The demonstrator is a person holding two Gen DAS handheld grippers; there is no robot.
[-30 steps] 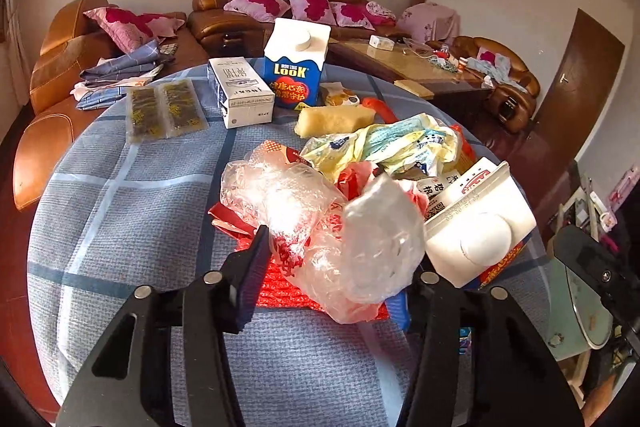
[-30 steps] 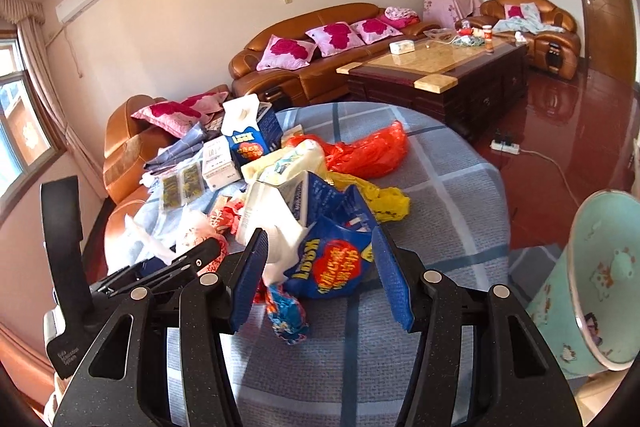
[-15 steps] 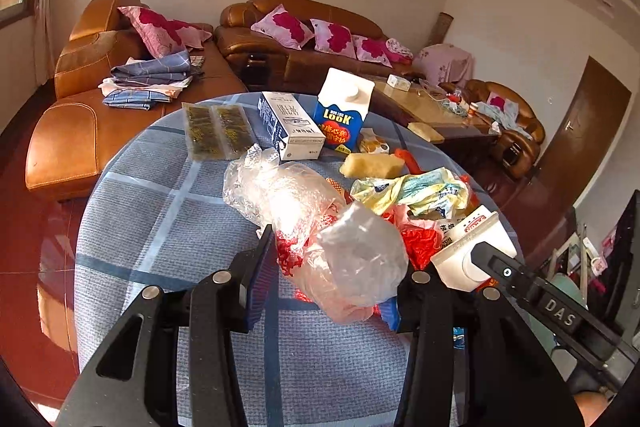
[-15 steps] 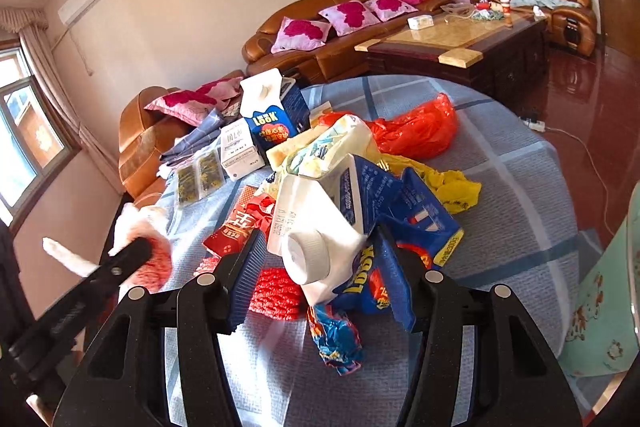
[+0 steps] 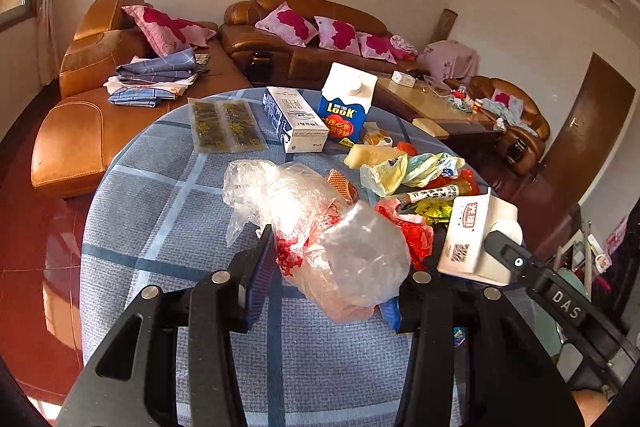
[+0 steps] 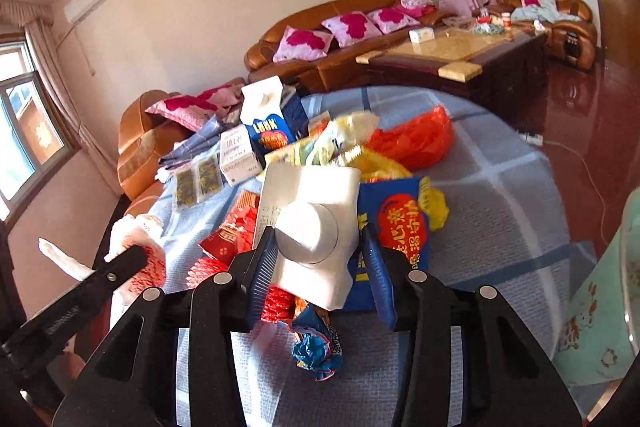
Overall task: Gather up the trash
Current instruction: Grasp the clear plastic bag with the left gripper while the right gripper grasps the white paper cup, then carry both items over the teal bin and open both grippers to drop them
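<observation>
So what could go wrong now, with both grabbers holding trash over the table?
1. The clear plastic bag bulges loosely from the left hand-held gripper; it could slip out.
2. The right hand-held gripper pinches only the white top of a flattened carton, whose blue body hangs beside it, so it might twist loose or drag the crumpled wrapper below.

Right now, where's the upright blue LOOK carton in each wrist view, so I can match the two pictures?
Left wrist view: the LOOK carton stands upper centre, at the table's far edge, right of the white box.
Right wrist view: the carton stands centre-left, above the pile, with the same box at its lower left.
Shared landmark: the brown sofa with pink cushions behind it.
</observation>
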